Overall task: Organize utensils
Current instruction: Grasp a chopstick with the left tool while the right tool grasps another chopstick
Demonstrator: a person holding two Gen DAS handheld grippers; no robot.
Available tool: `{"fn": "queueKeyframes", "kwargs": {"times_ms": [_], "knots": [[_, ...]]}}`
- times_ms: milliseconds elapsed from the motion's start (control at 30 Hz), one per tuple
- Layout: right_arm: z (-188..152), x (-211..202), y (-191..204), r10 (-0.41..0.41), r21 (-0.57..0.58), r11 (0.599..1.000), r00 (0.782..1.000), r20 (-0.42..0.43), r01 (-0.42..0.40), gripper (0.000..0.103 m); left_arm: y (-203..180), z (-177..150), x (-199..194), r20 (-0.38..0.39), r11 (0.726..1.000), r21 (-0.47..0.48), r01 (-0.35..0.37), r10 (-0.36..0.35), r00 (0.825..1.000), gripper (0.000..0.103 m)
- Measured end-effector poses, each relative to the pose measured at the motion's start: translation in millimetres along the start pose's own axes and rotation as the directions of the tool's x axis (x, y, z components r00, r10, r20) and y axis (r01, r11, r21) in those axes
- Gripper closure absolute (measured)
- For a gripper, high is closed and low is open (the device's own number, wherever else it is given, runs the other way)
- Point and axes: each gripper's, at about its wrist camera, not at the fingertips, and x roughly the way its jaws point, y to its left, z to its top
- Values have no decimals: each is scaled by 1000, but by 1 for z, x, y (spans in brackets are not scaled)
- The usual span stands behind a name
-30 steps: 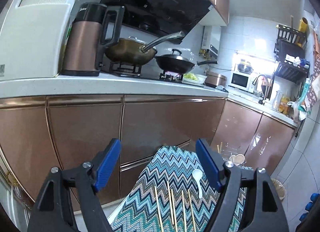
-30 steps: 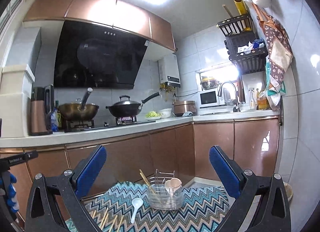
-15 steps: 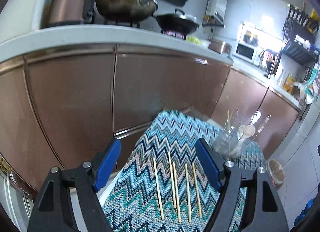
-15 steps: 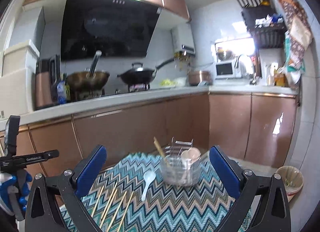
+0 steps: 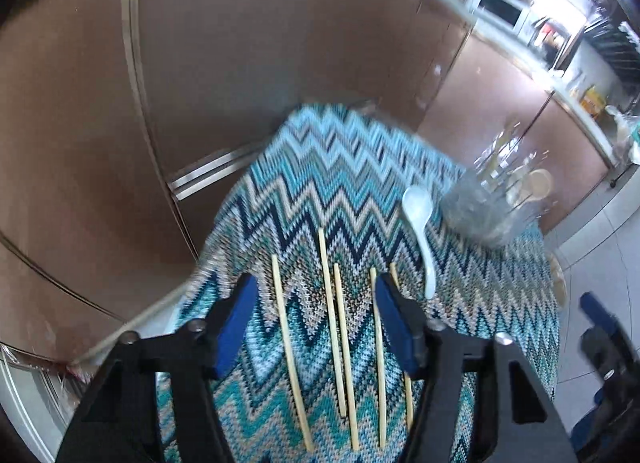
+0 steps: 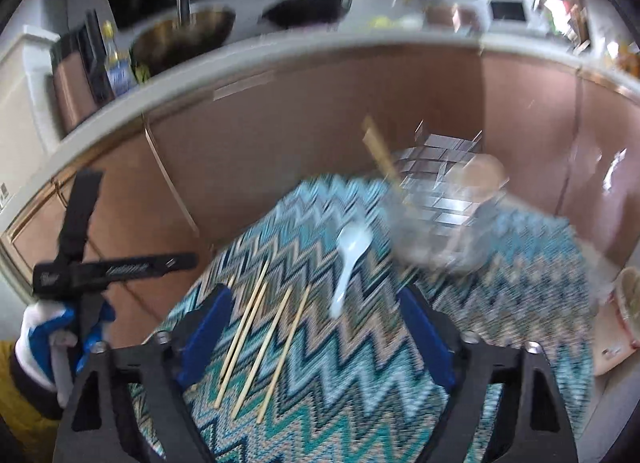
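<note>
Left gripper (image 5: pixel 316 327): fills the bottom of the left wrist view; black frame, blue pads; jaws closing, still apart, gripping nothing; several chopsticks lie on the cloth in the gap beneath.
Right gripper (image 6: pixel 316 331): fills the bottom of the right wrist view; same black and blue build; jaws closing, still apart, nothing clamped; chopstick ends and the spoon handle show in the gap beneath.
Chopsticks (image 5: pixel 334 327): five thin pale wooden sticks, loose and roughly parallel, lower centre of the left wrist view, running away from the camera.
Cloth (image 5: pixel 340 167): knitted zigzag weave in teal, navy, cream and tan; its left edge drops off at centre left, and bare pattern lies open beyond the stick tips toward the upper centre.
Spoon (image 5: pixel 420 231): glossy white, deep rounded bowl at the far end, lying just right of the chopsticks, near the holder.
Holder (image 6: pixel 436 203): wire and clear sided caddy, blurred, upper right of the right wrist view; a wooden spoon and a stick lean out of it.
Gloved hand (image 6: pixel 48 339): white and blue glove at the lower left edge of the right wrist view, gripping a black handle.
Cabinets (image 5: pixel 240 63): smooth copper brown doors with metal trim, close behind the far cloth edge.
Countertop (image 6: pixel 280 51): pale band across the top, carrying two pans, blurred.
</note>
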Motion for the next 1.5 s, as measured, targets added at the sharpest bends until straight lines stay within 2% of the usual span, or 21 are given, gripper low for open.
{"fn": "queueKeyframes", "kwargs": {"times_ms": [100, 167, 233, 433, 600, 667, 833, 1200, 1500], "knots": [[0, 33, 3, 44, -17, 999, 995, -87, -46, 38, -2, 12, 33, -90, 1000, -4, 10, -10, 996, 55], [3, 55, 3, 84, -2, 996, 986, -147, -85, 52, -2, 17, 49, -137, 1000, -9, 17, -18, 990, 61], [4, 78, 3, 121, 19, 993, 971, -208, -120, 58, -1, 22, 66, -185, 1000, -22, 11, -15, 983, 64], [1, 136, 1, 159, 50, 987, 926, -342, -151, 65, 4, 28, 102, -269, 999, -32, -18, 9, 963, 69], [0, 163, 1, 170, 55, 985, 905, -389, -162, 71, 6, 32, 118, -305, 999, -49, -7, -8, 952, 75], [0, 171, -1, 172, 58, 985, 899, -403, -163, 77, 5, 33, 123, -316, 999, -47, -2, -13, 949, 81], [-1, 185, 1, 175, 56, 984, 883, -436, -167, 87, 3, 38, 133, -333, 999, -47, -4, -12, 943, 87], [-4, 214, -2, 134, 40, 990, 852, -506, -132, 87, -12, 42, 151, -347, 1000, 1, -22, 21, 938, 94], [-5, 219, 10, 92, -8, 994, 853, -513, -112, 93, -24, 41, 158, -349, 1000, 15, -27, 31, 936, 97]]}}
